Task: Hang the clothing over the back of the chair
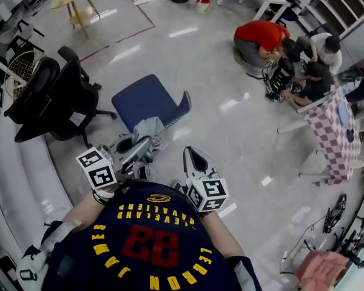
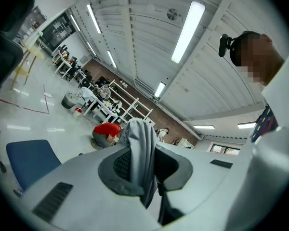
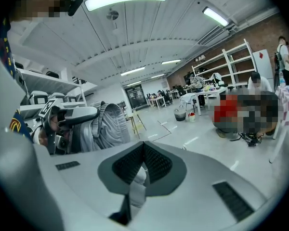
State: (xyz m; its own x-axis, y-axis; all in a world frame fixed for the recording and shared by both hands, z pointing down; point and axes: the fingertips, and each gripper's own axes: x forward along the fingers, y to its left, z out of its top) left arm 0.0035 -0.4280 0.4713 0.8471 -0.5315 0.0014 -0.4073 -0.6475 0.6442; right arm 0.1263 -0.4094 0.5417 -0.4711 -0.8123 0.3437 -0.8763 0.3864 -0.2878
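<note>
Two grippers of pale grey plastic share one load here. The left gripper [image 2: 143, 170] has its jaws drawn close on a thick fold of the grey ribbed-cloth garment [image 2: 139, 141]. The fold stands up between the dark pads and spills over them. In the head view that bunch [image 1: 147, 131] hangs off the left gripper [image 1: 142, 145], in the air just short of the blue padded chair [image 1: 142, 99] and not touching it. The chair's back [image 1: 183, 107] is bare.

The right gripper [image 3: 142, 165] has its jaws nearly together on a thin, paler fold of cloth, which I take to be another edge of the same garment. From its own view the main bunch [image 3: 103, 124] shows off to the left, at the other gripper. In the head view the right gripper [image 1: 192, 153] sits near the left one, so the cloth between them is gathered rather than spread. A black mesh office chair [image 1: 45, 102] stands well off to the left.

The garment looks light, soft and limp. It will probably sag and fold wherever it is not held, and nothing about it seems fragile. The ribbed pads should grip it well, though the right gripper's thin pinch could pull free under tension. Two holds well apart along one edge would open it flat. Over a smooth chair back it may slide off unless roughly equal lengths hang on each side.
</note>
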